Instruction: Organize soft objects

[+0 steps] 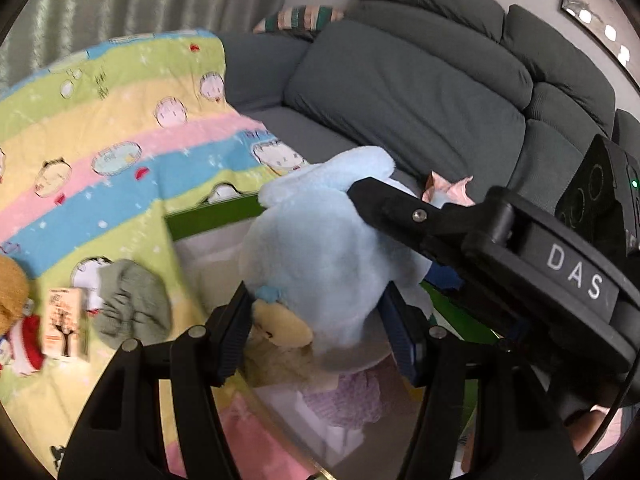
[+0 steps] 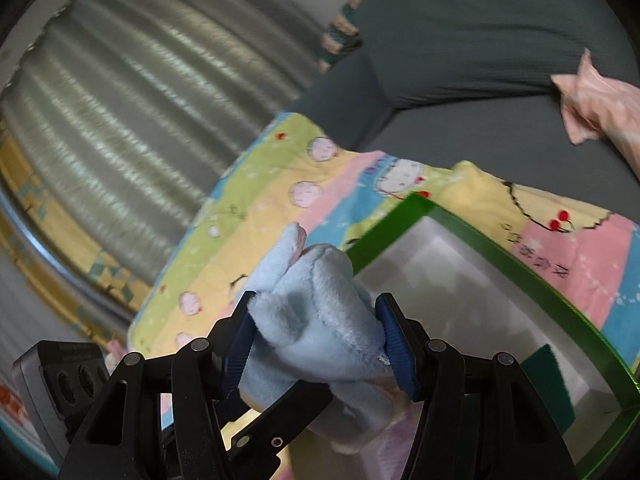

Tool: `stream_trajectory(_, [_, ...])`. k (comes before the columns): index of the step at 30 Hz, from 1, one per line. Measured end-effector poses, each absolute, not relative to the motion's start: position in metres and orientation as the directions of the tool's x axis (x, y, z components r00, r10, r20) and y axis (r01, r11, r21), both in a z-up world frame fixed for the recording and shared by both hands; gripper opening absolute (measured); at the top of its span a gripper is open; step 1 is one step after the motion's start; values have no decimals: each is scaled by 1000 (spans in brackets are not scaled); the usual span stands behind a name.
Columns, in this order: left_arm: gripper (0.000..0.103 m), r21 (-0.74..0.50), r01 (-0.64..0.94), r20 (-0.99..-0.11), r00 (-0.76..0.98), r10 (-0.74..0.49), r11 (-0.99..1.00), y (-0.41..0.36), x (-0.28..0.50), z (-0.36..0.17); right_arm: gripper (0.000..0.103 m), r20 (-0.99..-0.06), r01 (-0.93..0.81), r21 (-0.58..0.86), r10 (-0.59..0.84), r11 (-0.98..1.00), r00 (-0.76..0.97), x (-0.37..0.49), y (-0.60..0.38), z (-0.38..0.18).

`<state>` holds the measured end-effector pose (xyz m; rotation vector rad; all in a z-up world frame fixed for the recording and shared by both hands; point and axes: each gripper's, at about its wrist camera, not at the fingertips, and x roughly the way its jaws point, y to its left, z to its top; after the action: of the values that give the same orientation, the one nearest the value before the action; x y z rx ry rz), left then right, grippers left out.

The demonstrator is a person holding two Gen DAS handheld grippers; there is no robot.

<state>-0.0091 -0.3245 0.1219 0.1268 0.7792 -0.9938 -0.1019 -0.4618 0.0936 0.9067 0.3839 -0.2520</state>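
A light blue plush toy [image 1: 324, 248] with a yellow face is held above a green-rimmed white box [image 1: 212, 216]. My left gripper [image 1: 320, 320] is shut on the toy's lower body. My right gripper [image 2: 316, 336] is shut on another part of the same blue plush toy [image 2: 312, 320]; its black body shows in the left wrist view [image 1: 500, 248], reaching in from the right. The box [image 2: 480, 240] lies on a striped cartoon blanket [image 1: 112, 152]. Pink-patterned cloth [image 1: 352, 396] lies inside the box under the toy.
A grey-green sock [image 1: 132, 308], a small printed carton [image 1: 66, 324] and a brown plush with red and white [image 1: 16, 320] lie on the blanket at left. A grey sofa [image 1: 420, 92] stands behind, with a pink crumpled item [image 2: 592, 108] on its seat. A curtain [image 2: 140, 120] hangs behind.
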Motion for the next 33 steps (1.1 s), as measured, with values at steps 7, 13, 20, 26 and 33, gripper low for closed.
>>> stream_trajectory(7, [61,-278,786,-694,233,-681,552,-348,-1,102,62,-504,461,726,-61,511,862,-98,-478,65])
stream_trajectory(13, [61,-241,785,-734,237,-636,571,-360,-3,85,62,-555,526,695,-99,490,826,-97,-481,59])
stream_trajectory(20, [63,-270,776,-727,223,-649,569,-357,0,86,79,-584,573,673,-139,468,800,-107,-484,58])
stream_trajectory(26, [79,-291,776,-668,253,-700,559,-337,-2,108,80,-585,581,664,-157,471,796,-115,-481,65])
stream_trajectory(33, [89,-354,718,-609,310,-730,600,-286,12,130,85,-550,555,642,-187,529,814,-114,-465,83])
